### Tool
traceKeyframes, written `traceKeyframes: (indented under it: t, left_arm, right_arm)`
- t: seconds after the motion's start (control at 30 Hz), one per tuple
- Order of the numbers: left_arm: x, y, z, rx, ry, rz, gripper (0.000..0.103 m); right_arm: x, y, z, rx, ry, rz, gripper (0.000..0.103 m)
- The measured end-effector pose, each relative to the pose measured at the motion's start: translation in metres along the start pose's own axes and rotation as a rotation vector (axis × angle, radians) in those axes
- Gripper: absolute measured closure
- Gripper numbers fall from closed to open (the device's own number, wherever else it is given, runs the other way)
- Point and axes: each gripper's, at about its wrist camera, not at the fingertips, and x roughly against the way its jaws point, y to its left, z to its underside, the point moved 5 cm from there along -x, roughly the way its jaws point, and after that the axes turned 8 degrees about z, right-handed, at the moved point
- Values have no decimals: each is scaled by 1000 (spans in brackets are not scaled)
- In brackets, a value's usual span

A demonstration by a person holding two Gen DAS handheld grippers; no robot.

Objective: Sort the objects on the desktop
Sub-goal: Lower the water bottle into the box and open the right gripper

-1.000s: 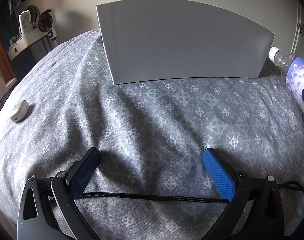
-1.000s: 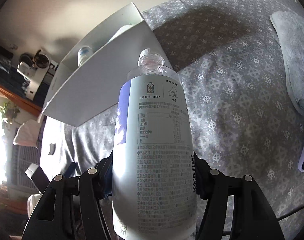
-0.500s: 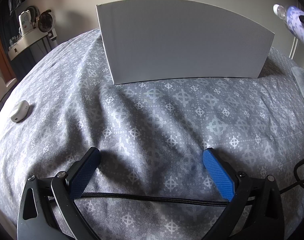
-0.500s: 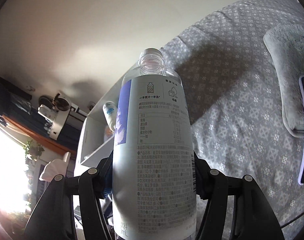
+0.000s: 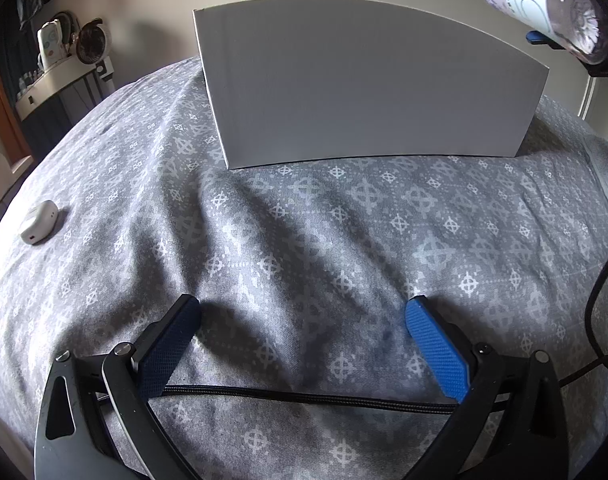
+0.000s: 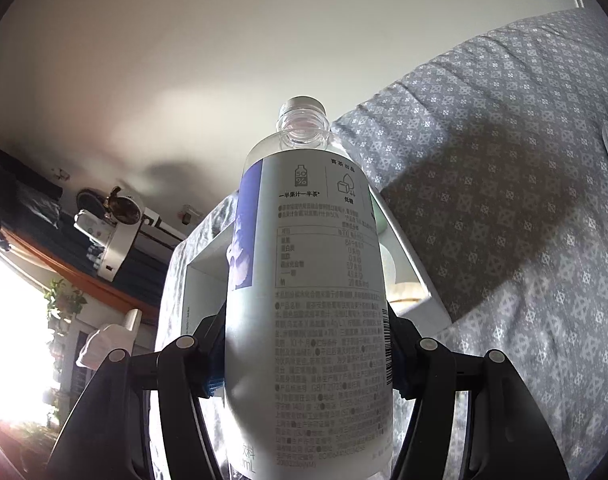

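Right wrist view — right tool [image 6: 304, 360] clamps bottle [image 6: 308, 300] above box rim [image 6: 404, 256].

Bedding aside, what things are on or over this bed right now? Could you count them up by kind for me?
Plastic bottles: 1, the bottle, held up in the right claw
White boxes: 1, the box, standing on the bed
Small white gadgets: 1, the gadget, lying on the bed
Total: 3
What sits inside the box is too hidden to count.
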Motion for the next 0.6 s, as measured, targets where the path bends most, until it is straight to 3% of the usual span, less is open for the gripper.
traceKeyframes:
  t: [0.17, 0.27, 0.33, 0.4, 0.47, 0.6]
  left_arm:
    - [0, 0, 0, 1, 0, 0, 0]
    - [0, 0, 0, 1, 0, 0, 0]
    - [0, 0, 0, 1, 0, -1, 0]
    - [0, 0, 0, 1, 0, -1, 0]
    - [0, 0, 0, 1, 0, -1, 0]
    - [0, 0, 0, 2, 0, -1, 0]
  right_arm:
    - [-30, 16, -12, 53, 16, 82, 42]
    - [-42, 36, -5, 148, 23, 128, 40]
    - [-40, 53, 4, 256, 2, 137, 31]
    - [-31, 70, 15, 359, -50, 146, 9]
    - [-19, 79, 23, 411, -103, 157, 0]
    - [8, 72, 42, 445, -166, 158, 0]
